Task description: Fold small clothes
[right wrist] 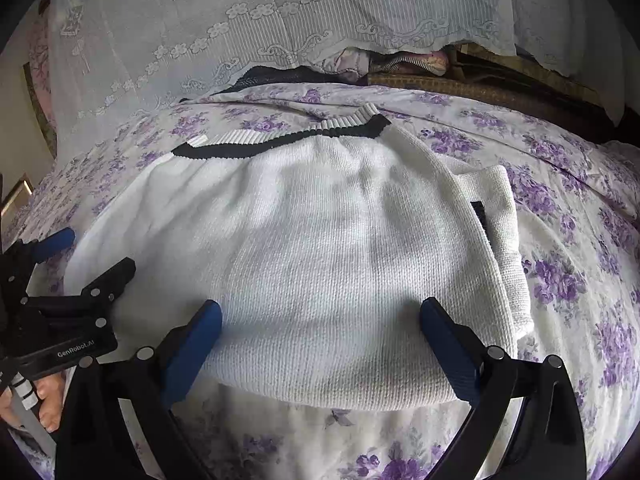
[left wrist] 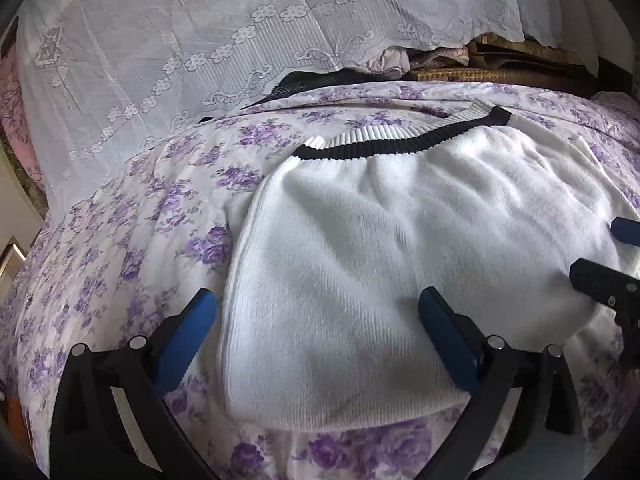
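One white sweater (left wrist: 360,216) on a flowered bedspread (left wrist: 132,208), two claws over it.

The left claw (left wrist: 318,312) and right claw (right wrist: 320,324) both gape wide, holding nothing, above the sweater's near edge; one black stripe (left wrist: 400,142) borders its far hem.

lace cloth (right wrist: 280,32) hides most of the pile (right wrist: 400,62) beneath.

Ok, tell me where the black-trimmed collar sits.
The black-trimmed collar is at the far edge of the white sweater, toward the lace cover, on the floral bedspread.
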